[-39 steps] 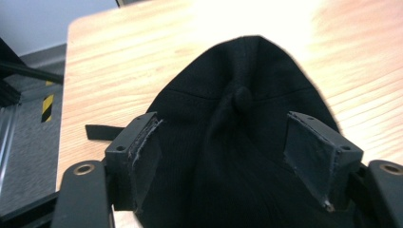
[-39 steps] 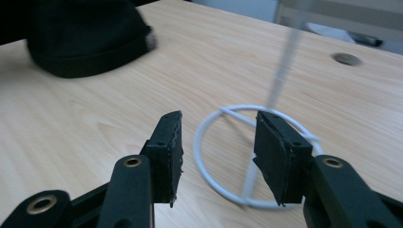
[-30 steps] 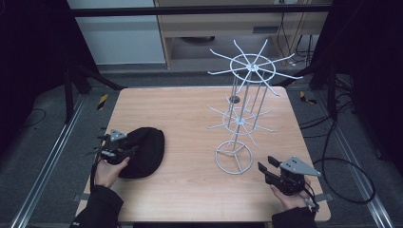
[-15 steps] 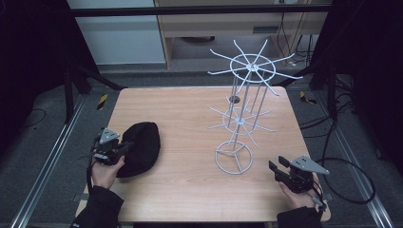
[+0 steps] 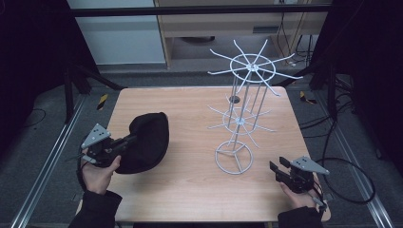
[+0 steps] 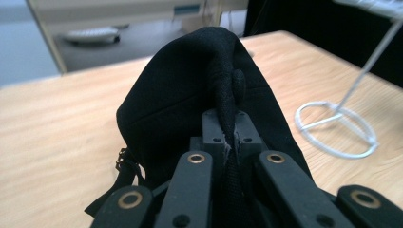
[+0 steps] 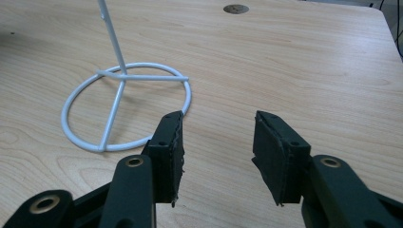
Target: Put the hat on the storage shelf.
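At the left edge of the wooden table (image 5: 190, 118), the left tongs (image 5: 127, 140) are pinching a fold of the black cap (image 5: 147, 140); in the left gripper view the jaws stand pressed together with a ridge of the dark fabric (image 6: 223, 90) squeezed between them, and a small strap buckle (image 6: 124, 159) hangs at the cap's lower left. Against the earlier frames, the cap has been raised: a second ago it lay flat and rounded on the table, and now its near side is lifted and drawn toward the left hand (image 5: 97, 173), with the far part of the cap resting on the wood. To the right, past mid-table, stands the white wire rack (image 5: 244, 95), upright on its ring base (image 5: 233, 158), unchanged in place. At the far right, the right tongs (image 5: 276, 171) are spread with nothing between them, near the ring base (image 7: 126, 107) but apart from it; they have pulled back toward the table's near right corner since a second ago. No brand, label or writing can be read on anything.
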`<state>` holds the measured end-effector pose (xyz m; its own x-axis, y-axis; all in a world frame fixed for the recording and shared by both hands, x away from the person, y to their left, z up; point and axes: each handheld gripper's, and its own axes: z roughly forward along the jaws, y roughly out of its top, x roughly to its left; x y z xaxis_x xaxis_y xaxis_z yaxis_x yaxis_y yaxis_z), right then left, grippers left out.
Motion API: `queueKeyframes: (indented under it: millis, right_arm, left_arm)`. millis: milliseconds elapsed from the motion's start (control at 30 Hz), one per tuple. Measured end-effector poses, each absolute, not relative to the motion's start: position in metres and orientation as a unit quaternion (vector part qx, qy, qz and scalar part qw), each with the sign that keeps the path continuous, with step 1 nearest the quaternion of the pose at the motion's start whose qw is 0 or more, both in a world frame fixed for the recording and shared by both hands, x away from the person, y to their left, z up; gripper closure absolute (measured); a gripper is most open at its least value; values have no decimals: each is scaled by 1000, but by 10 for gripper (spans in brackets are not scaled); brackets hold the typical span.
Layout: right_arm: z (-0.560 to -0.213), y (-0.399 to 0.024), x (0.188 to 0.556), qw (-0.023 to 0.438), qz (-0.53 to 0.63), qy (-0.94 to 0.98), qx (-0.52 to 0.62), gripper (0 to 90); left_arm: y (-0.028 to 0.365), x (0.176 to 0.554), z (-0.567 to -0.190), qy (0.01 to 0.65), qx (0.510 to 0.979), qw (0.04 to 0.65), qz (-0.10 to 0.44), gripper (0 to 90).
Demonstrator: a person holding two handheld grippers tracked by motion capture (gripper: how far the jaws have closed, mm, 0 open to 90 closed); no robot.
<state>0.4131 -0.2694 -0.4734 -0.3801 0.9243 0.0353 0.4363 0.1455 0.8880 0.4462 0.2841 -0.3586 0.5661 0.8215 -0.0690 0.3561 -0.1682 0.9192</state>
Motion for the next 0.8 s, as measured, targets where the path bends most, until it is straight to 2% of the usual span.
queueKeyframes:
  millis: [400,800]
  right_arm:
    - [-474,-269,413,281,437,705,484,537]
    - [-475,-268,414,278,436,707,482,537]
  left_arm:
    - [274,409,-297,320,698,603,218,862]
    - [247,401,-245,265,687,639,222,862]
